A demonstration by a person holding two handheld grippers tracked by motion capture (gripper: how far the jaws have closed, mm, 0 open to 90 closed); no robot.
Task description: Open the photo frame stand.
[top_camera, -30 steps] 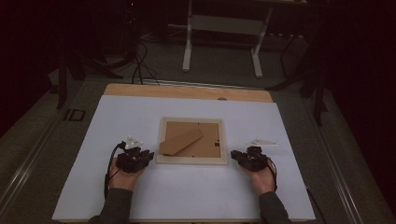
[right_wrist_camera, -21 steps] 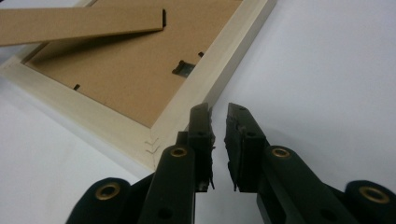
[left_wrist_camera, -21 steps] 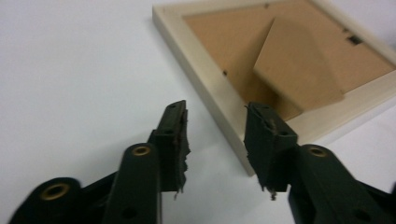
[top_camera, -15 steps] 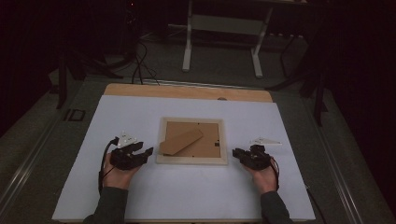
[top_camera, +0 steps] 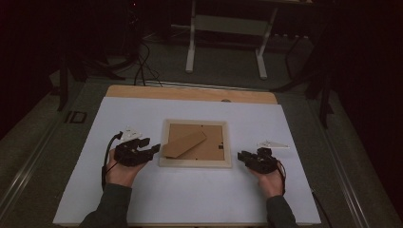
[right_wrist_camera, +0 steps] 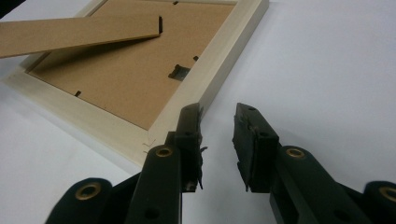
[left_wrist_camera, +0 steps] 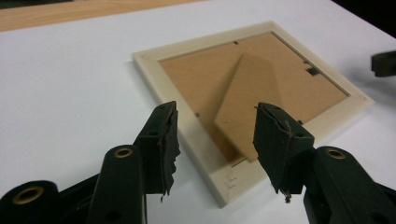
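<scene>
— Lying across the whole bench is a white sheet, with a strip of bare wooden tabletop showing along its far edge. What is sitting on it?

— A pale wooden picture frame is lying face down near the middle of the sheet, its brown backing board facing up and its cardboard stand lifting a little off the board.

— And the tongs?

— The left gripper is hovering just beside the frame's left edge, jaws standing apart with nothing between them. The right gripper is sitting near the frame's right corner, jaws also apart and empty; they have just been opening.

— Any writing?

— I am finding none that I can read. The right gripper view is showing a small metal hanger and turn clips on the backing board; from the high view these are too small to make out. The left gripper view is catching the other gripper's black tip at its right edge.
</scene>
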